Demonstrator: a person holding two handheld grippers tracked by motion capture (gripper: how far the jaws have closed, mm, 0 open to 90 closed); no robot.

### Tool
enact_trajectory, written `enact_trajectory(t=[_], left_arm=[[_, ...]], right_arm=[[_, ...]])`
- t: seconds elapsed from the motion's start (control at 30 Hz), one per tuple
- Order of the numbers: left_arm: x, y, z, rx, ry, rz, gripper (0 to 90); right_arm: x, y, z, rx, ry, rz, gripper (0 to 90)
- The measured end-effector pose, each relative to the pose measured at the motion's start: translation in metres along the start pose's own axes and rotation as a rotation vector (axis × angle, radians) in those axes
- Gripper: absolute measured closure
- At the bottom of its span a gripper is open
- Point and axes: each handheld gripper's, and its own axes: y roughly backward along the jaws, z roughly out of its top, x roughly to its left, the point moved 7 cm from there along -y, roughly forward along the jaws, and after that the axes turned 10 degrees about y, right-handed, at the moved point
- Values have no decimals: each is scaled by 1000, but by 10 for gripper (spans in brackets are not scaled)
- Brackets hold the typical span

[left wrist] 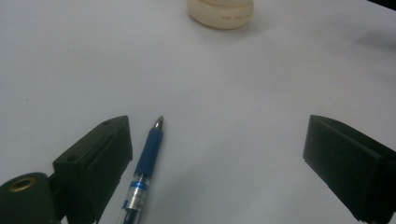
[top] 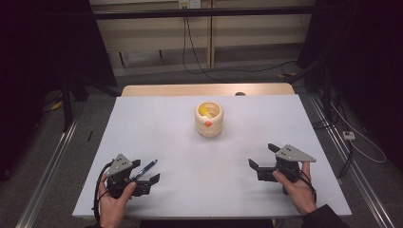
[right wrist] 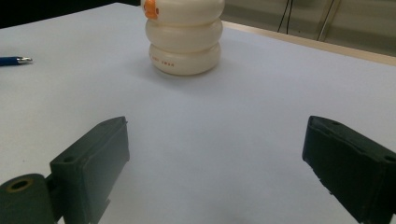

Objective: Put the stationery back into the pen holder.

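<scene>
A: Left gripper [top: 145, 176]?
B: Jaws spread wide, nothing gripped. Blue pen [left wrist: 142, 173] lies flat on the white table [top: 190, 156] between the jaws, just beside the left-hand jaw in its own view, tip pointing away from the gripper.

A: Right gripper [top: 263, 157]?
B: Also wide open, empty. Cream ribbed holder [right wrist: 183, 35] stands ahead of it, well apart, slightly left of centre. Pen tip [right wrist: 14, 60] is far off to its left.

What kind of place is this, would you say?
Probably a lab or recording workspace: a white table on metal floor rails, cables trailing across the floor, and a wall socket behind.
</scene>
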Motion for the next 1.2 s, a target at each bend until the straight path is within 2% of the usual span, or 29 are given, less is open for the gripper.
enact_trajectory(t=[0.13, 0.4, 0.5, 0.57, 0.63, 0.7, 0.87, 1.0, 1.2], left_arm=[[5, 2, 6, 11, -12, 22, 87], [13, 9, 16, 45, -8, 8, 90], [16, 11, 21, 50, -8, 6, 89], [19, 10, 25, 59, 14, 17, 89], [20, 9, 29, 48, 21, 28, 89], [19, 8, 32, 60, 18, 13, 89], [16, 5, 41, 95, -47, 0, 89], [14, 4, 48, 111, -84, -21, 88], [16, -6, 53, 168, -93, -14, 88]], right_arm=[[-1, 5, -4, 2, 4, -14, 74], [-5, 17, -11, 5, -13, -32, 74], [-4, 19, -15, 16, -17, -20, 65], [-2, 20, -15, 20, -19, -14, 64], [-2, 20, -14, 13, -19, -13, 64], [-2, 19, -14, 11, -18, -12, 64], [-5, 19, -14, 3, -23, -25, 64], [-4, 19, -13, -4, -20, -21, 64], [-3, 18, -12, -9, -15, -17, 65]])
